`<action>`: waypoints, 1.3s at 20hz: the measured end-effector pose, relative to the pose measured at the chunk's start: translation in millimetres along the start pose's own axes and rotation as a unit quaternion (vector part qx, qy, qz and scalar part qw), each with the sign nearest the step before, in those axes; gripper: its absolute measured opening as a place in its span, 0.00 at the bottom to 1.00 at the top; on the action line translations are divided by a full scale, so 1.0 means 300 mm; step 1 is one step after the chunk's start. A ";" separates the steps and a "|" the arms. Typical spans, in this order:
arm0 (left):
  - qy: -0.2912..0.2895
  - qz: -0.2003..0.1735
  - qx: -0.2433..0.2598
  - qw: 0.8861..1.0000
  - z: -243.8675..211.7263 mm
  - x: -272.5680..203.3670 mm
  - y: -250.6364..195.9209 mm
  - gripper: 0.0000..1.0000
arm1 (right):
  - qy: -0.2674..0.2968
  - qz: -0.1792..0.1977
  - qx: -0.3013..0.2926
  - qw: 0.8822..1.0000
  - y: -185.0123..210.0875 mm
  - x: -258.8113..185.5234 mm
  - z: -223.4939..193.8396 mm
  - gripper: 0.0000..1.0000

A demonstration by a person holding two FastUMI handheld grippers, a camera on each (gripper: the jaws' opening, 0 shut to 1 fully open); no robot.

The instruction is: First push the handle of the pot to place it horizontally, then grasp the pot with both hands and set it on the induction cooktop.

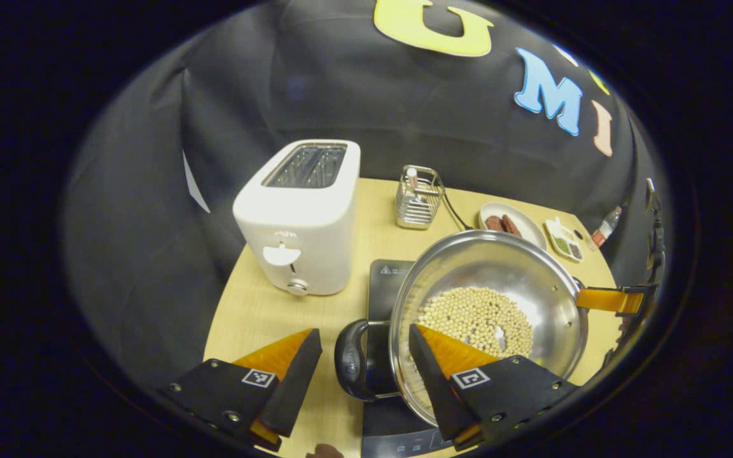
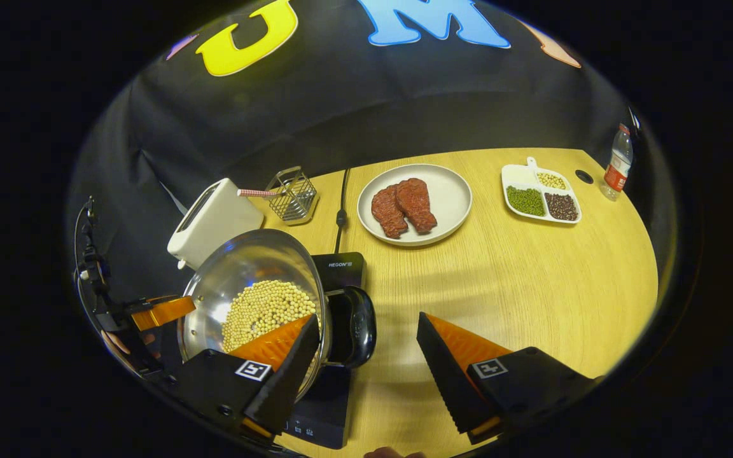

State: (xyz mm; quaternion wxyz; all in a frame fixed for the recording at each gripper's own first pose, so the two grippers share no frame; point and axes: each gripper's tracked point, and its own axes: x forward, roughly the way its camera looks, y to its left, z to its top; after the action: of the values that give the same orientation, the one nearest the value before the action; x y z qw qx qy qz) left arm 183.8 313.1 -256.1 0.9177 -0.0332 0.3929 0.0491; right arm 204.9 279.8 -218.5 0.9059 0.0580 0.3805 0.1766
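**Nearly done: pot over the cooktop**

So the pot [image 1: 487, 305] sits over the cooktop [image 1: 387, 280], a side handle [image 1: 352, 360] between each gripper's fingers. Our left gripper [image 1: 361, 356] and right gripper [image 2: 366, 340] are both spread, pinching nothing. What's left looks like backing out. Toaster [image 1: 300, 216] crowds the left gripper's far left; open table [image 2: 532, 286] lies ahead of the right.

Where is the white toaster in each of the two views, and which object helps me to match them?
Left gripper view: toaster left of centre, left of the pot.
Right gripper view: toaster at left, behind the pot.
Shared landmark: the wire rack beside the toaster.
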 end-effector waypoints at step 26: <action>-0.301 0.070 0.054 0.949 0.325 -0.803 -0.833 0.84 | -0.288 -0.088 -0.089 0.950 -0.578 -0.895 0.253 0.98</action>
State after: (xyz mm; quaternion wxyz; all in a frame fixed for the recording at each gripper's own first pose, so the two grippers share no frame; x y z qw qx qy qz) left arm 117.4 59.3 -8.8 0.9880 0.0605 0.1016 0.0998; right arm 132.7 23.0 -27.1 0.9903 -0.0080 0.0899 0.1053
